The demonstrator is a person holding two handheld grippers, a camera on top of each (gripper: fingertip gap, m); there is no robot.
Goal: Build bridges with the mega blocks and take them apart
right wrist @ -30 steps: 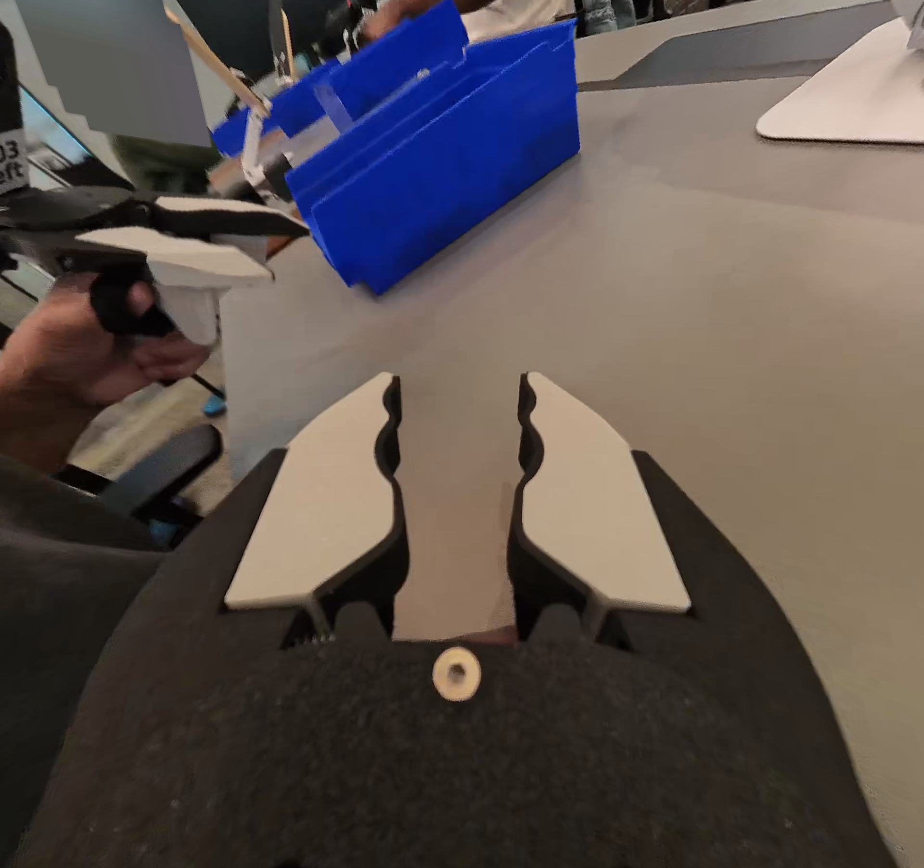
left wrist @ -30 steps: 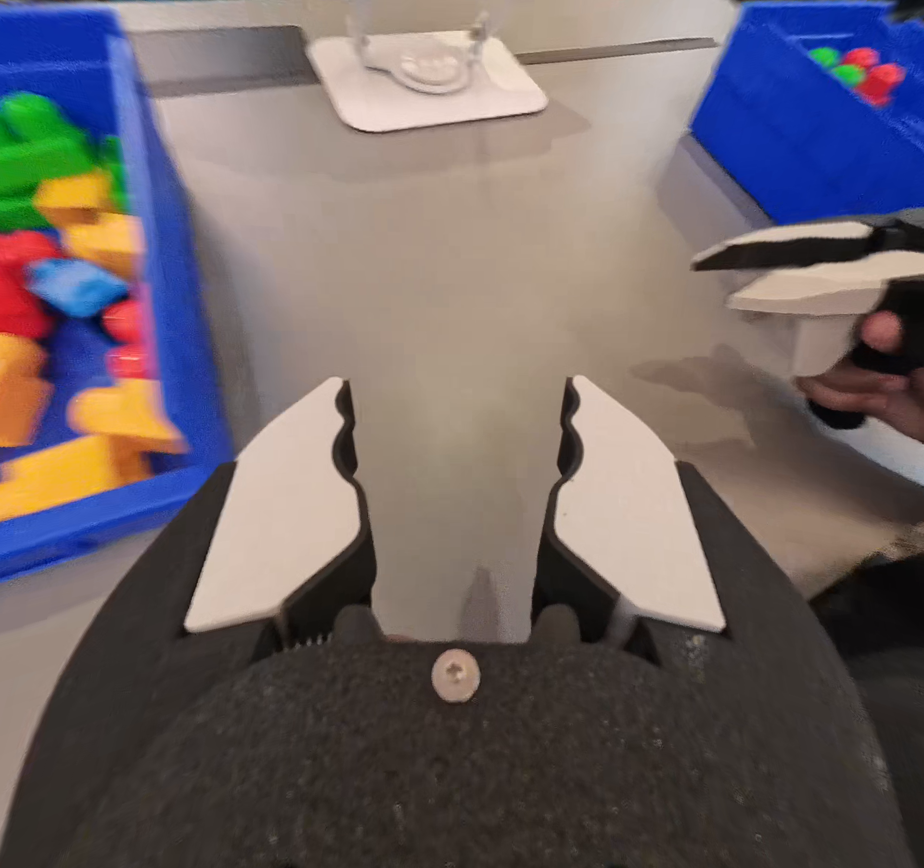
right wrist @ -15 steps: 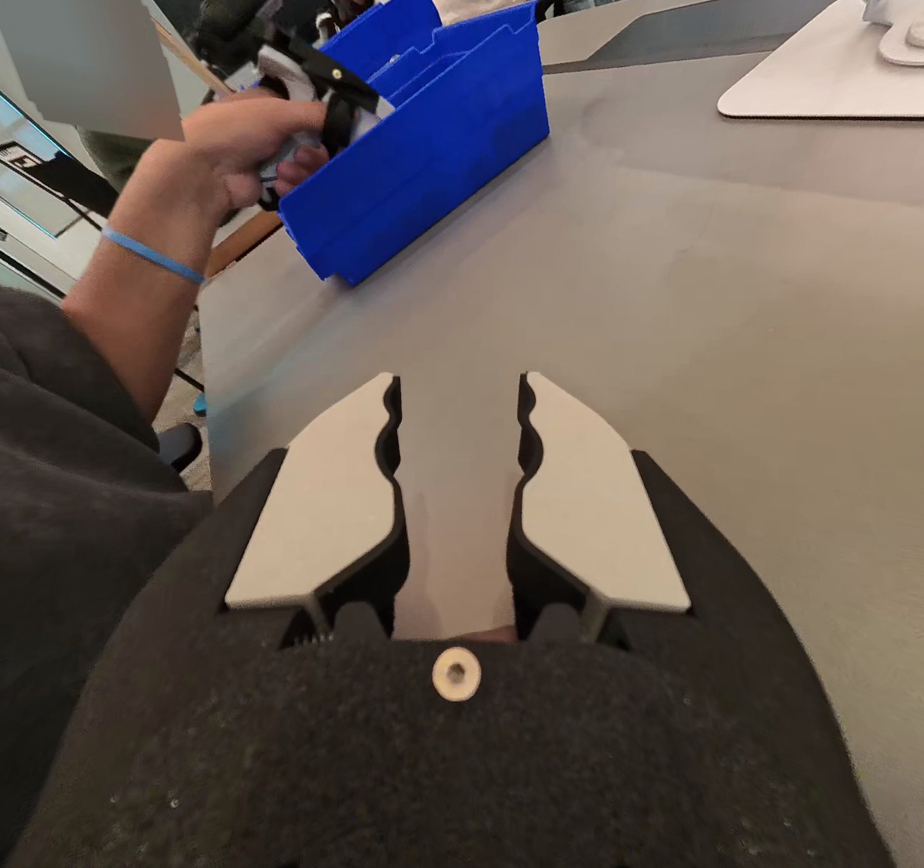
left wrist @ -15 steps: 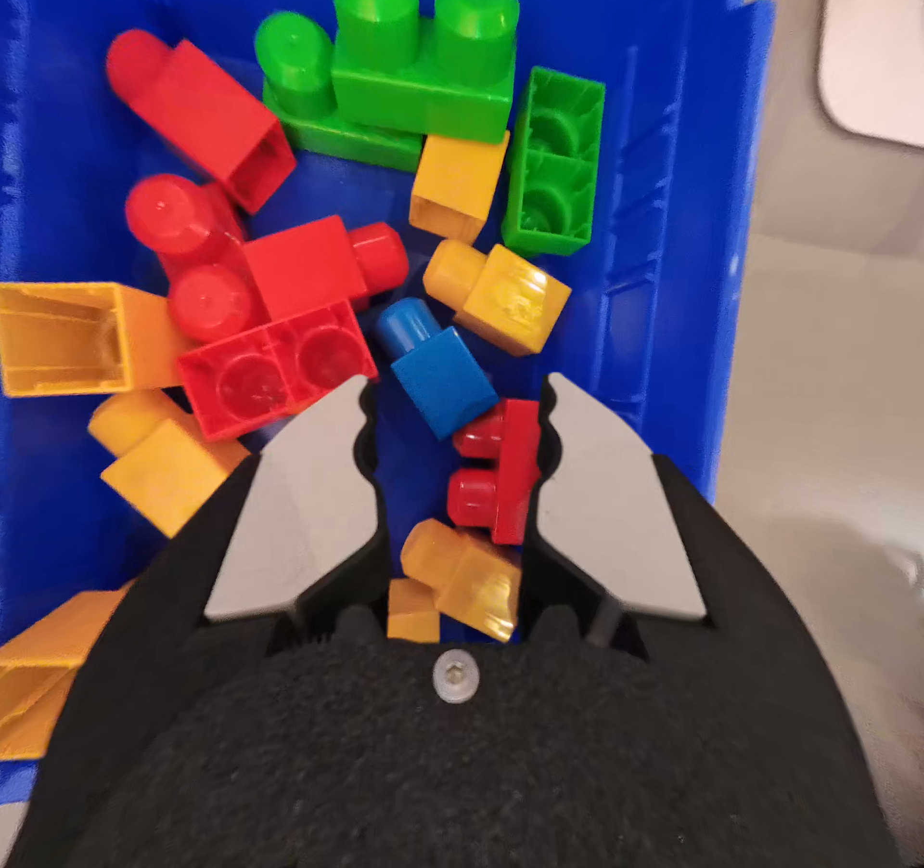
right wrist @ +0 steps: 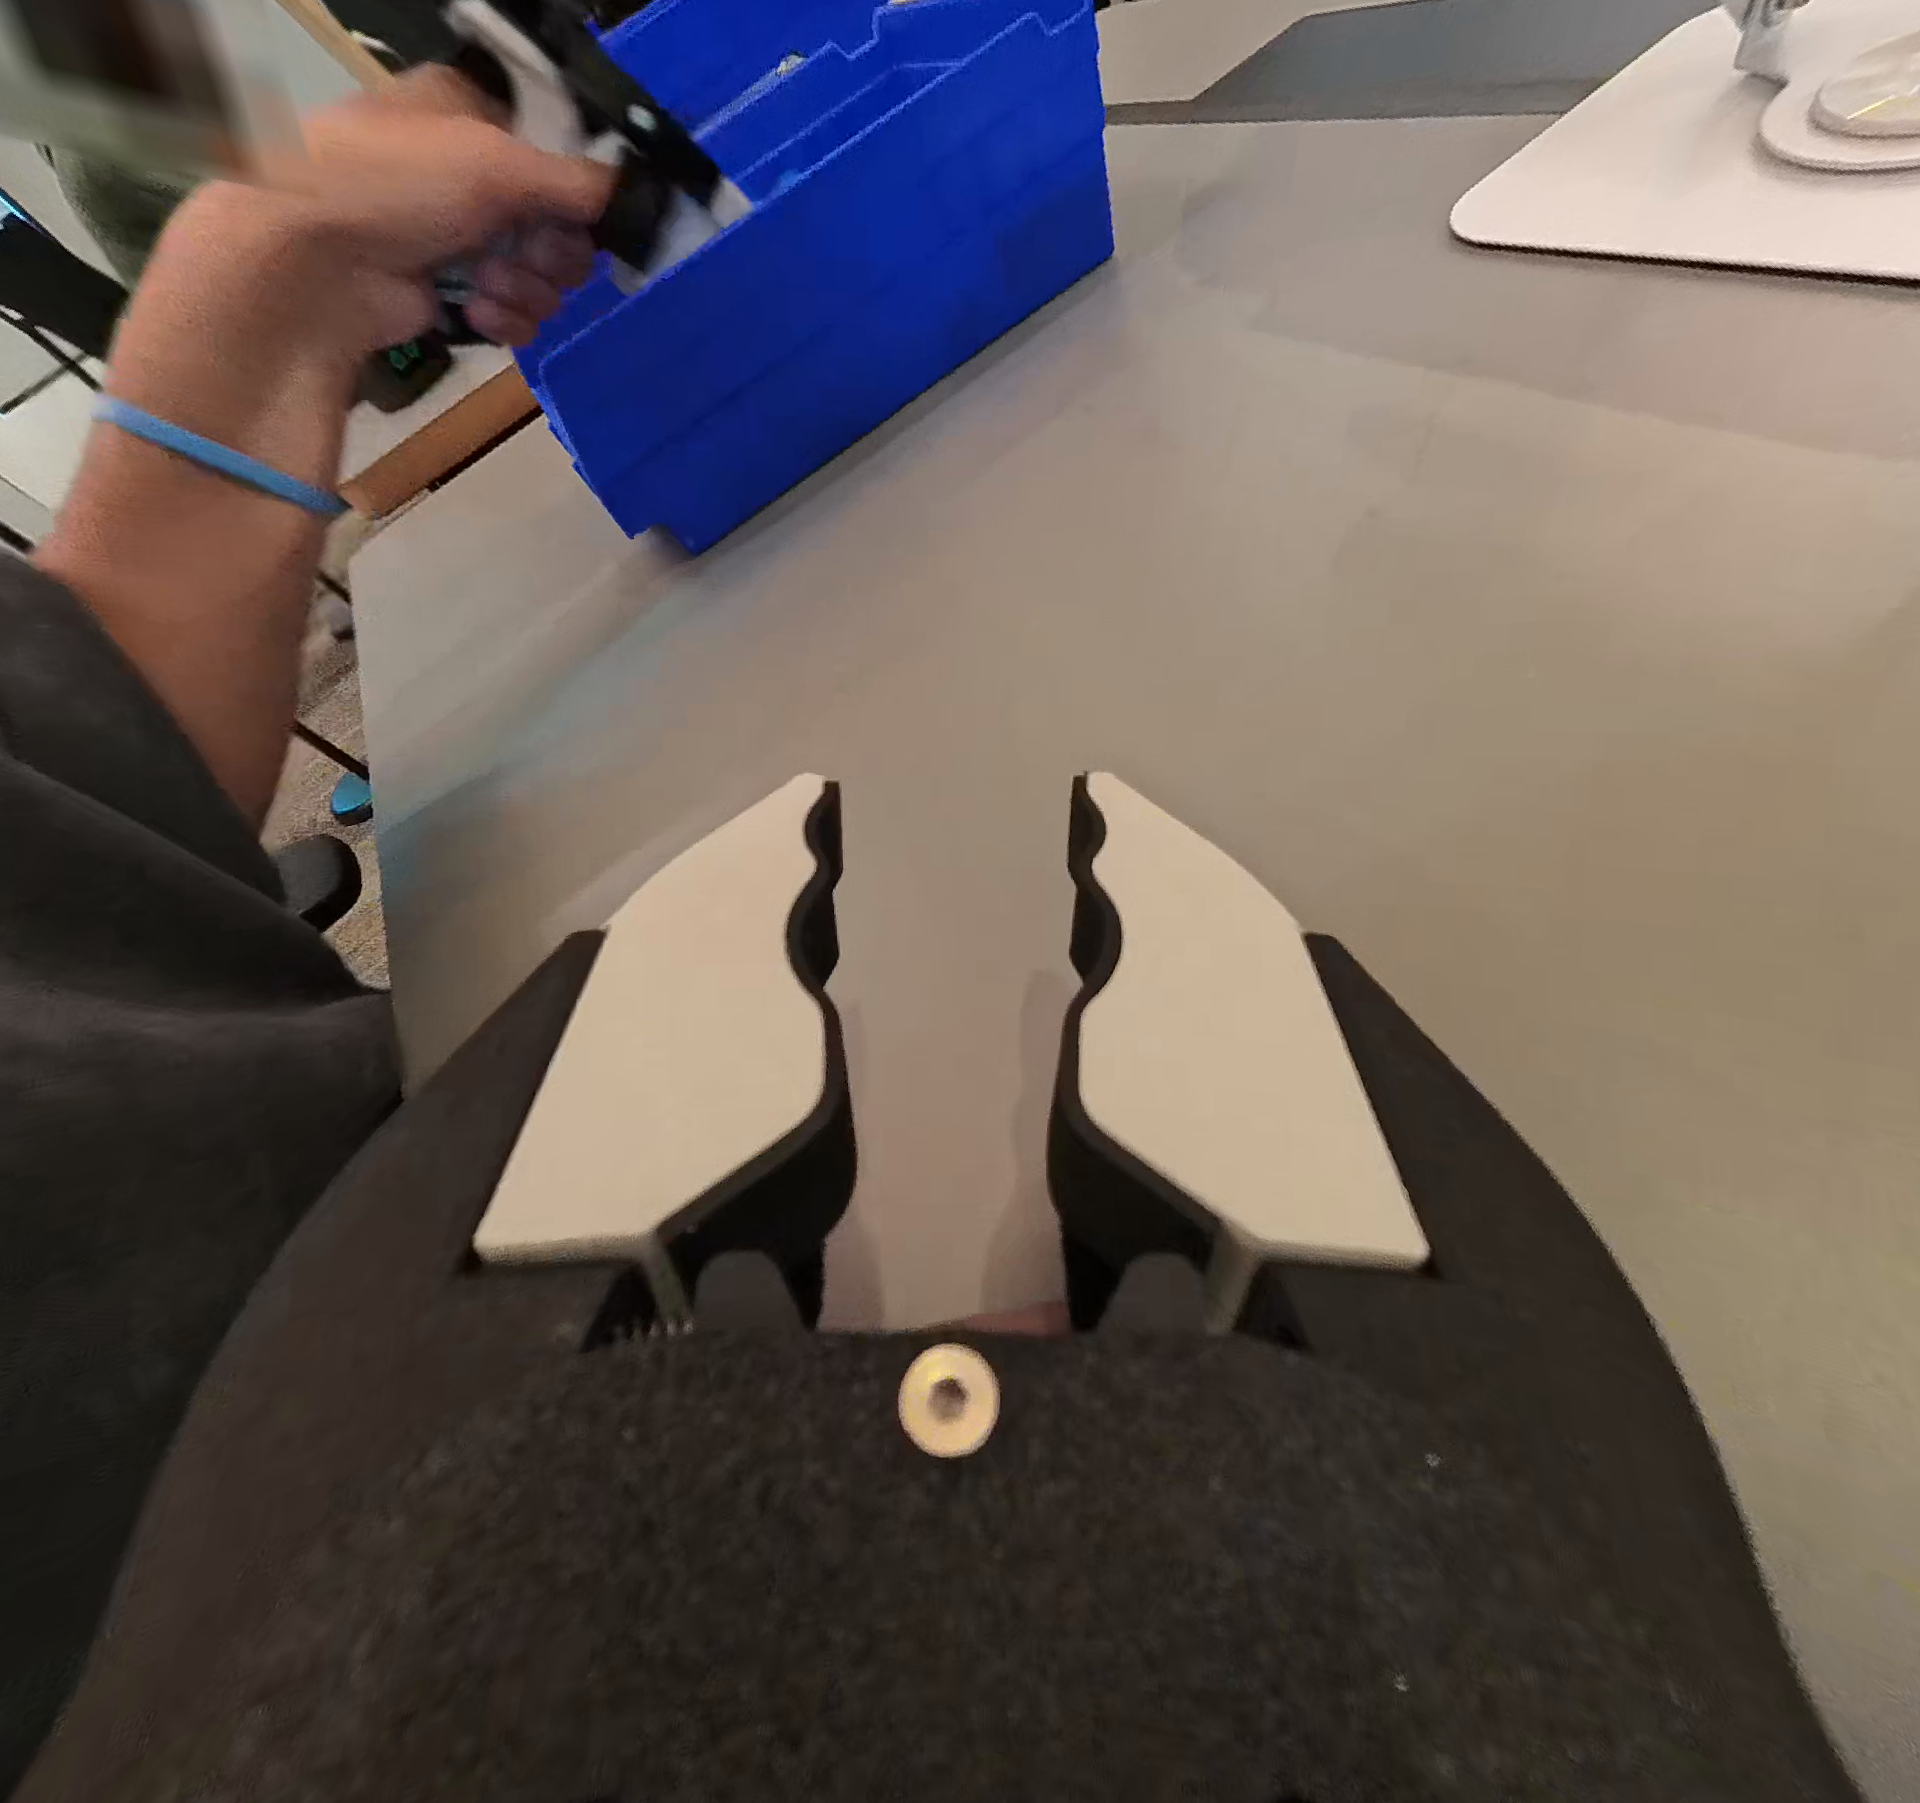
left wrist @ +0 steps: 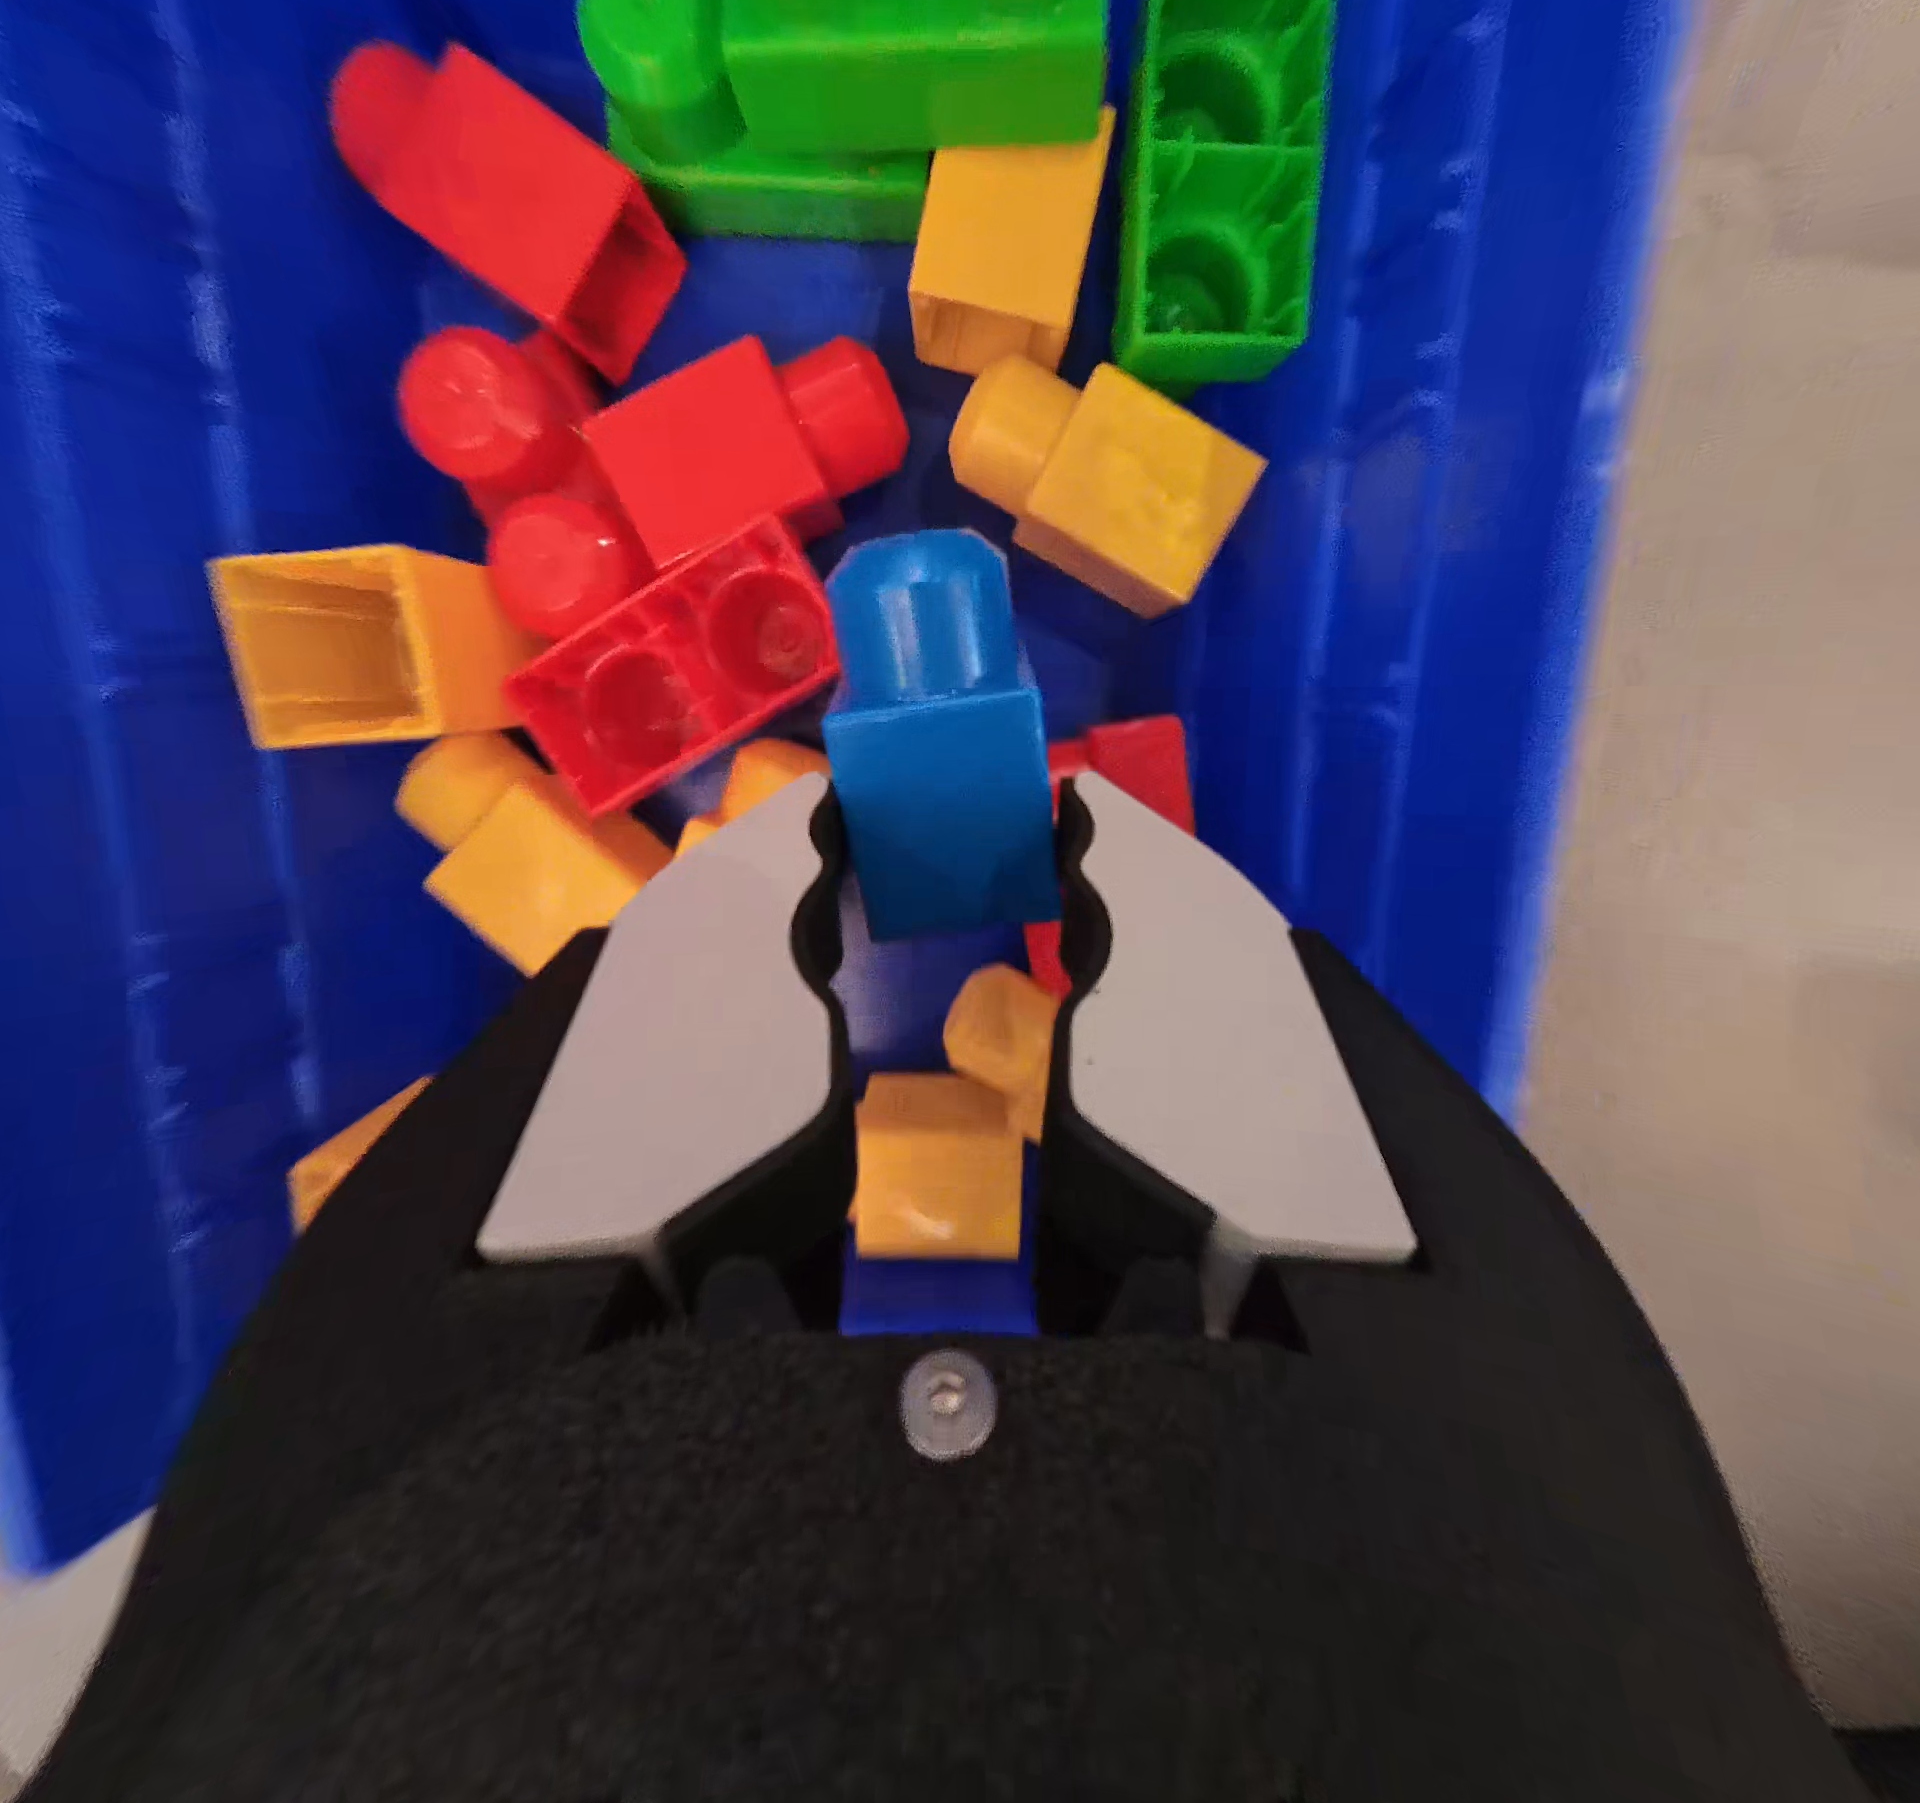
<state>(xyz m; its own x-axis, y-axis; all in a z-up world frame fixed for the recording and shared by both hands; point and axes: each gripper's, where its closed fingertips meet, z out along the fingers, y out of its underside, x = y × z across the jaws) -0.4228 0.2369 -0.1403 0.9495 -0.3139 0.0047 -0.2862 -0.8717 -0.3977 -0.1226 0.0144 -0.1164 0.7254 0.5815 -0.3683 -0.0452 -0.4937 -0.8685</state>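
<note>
Left gripper point(left wrist: 943, 854) down inside the blue bin point(left wrist: 1455, 610), jaws clenched on the blue block point(left wrist: 940, 818), stud pointing away from the camera. Crowded all round: red two-stud block point(left wrist: 675, 678) turned hollow side up just to the left, touching or nearly touching the blue one; yellow single-stud block point(left wrist: 1112, 486) beyond to the right; red block point(left wrist: 1138, 761) partly hidden behind the right fingertip; more yellow blocks point(left wrist: 935, 1161) under the jaws. At the far end, stacked green blocks point(left wrist: 883, 60) and a green block point(left wrist: 1226, 164) lying hollow side up against the bin wall. Open-ended yellow block point(left wrist: 332, 647) at the left.

Half a second ago, jaws parted above the heap and the blue block lying tilted among the rest; now gripped between the fingertips and seen nearer the camera, the neighbours much as before.

Right gripper point(right wrist: 951, 797) over bare grey counter point(right wrist: 1455, 714), jaws released, nothing between them, gap unchanged from before. Farther left in that view, the person's hand point(right wrist: 343, 267) with a blue wristband point(right wrist: 208, 454) at the bin's rim, blurred. White stand base point(right wrist: 1662, 164) at the far right of the counter.
</note>
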